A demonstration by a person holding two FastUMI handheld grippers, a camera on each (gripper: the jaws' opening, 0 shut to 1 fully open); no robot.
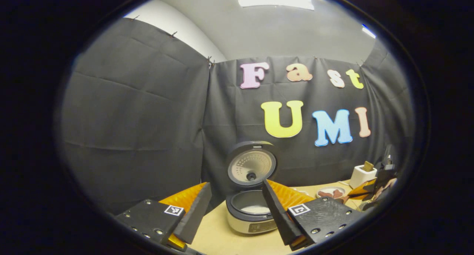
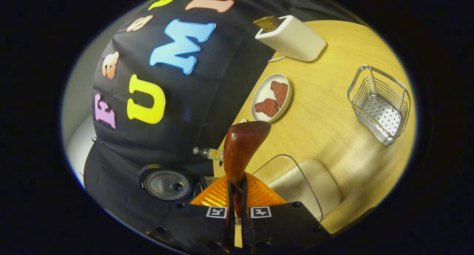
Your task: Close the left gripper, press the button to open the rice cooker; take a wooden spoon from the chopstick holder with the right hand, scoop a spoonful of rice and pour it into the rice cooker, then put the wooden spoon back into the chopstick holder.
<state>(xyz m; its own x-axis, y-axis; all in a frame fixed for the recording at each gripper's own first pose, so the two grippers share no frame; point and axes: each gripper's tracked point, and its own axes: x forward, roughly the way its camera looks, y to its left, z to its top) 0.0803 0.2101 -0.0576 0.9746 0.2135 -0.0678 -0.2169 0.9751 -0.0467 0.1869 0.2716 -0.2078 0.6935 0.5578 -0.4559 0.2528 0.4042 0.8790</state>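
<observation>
The rice cooker [image 1: 251, 214] stands on the wooden table with its lid [image 1: 251, 166] raised; some white rice lies in the inner pot. My left gripper [image 1: 237, 210] hovers in front of it, open, nothing between the fingers. My right gripper [image 2: 237, 188] is shut on the handle of the wooden spoon [image 2: 242, 145], whose dark brown bowl points forward. The right gripper view is strongly rolled. Just beyond the spoon sits a clear container of rice [image 2: 307, 190]. The wire chopstick holder [image 2: 381, 106] stands farther right. The cooker's lid [image 2: 166, 184] shows at lower left.
A white toaster-like box [image 2: 292, 38] with a brown slice and a plate of reddish pieces [image 2: 271, 97] sit by the back wall. A small bottle [image 2: 209, 153] lies near the cooker. The other gripper and hand [image 1: 377, 188] show far right, beside the plate [image 1: 330, 192].
</observation>
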